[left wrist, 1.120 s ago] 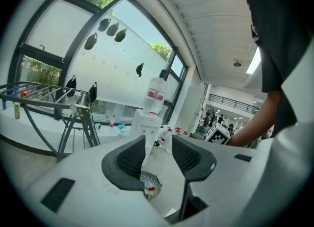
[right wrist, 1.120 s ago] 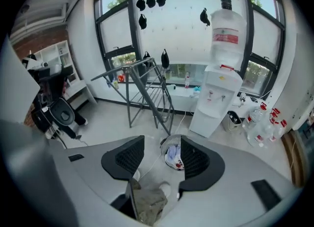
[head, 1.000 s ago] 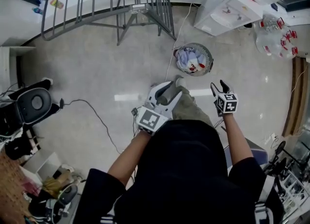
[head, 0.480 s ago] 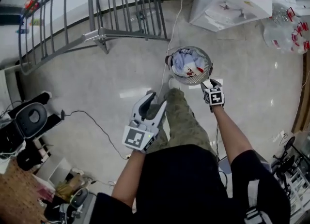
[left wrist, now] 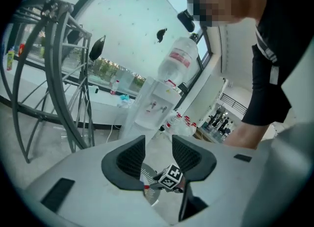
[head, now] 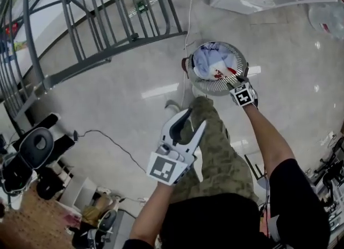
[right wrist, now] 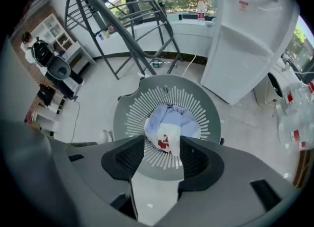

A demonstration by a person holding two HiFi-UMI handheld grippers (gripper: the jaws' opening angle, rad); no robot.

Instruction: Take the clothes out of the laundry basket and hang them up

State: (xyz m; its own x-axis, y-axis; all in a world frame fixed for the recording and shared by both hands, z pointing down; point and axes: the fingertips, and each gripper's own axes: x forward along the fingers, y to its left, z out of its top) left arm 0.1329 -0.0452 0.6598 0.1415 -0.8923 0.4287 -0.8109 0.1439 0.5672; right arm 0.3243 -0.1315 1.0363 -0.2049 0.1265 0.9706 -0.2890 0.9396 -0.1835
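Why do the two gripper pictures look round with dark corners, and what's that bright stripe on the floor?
Left gripper view and right gripper view: a wide-angle lens squeezes the scene into a circle, so the corners go dark and the drying rack bars bow in the left gripper view. Head view: the stripe is light glaring off the shiny floor.

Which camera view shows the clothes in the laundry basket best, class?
The right gripper view: it looks straight down on the clothes, bunched mid-basket. The head view shows them smaller, beside the right gripper. The left gripper view catches only a sliver of the laundry basket.
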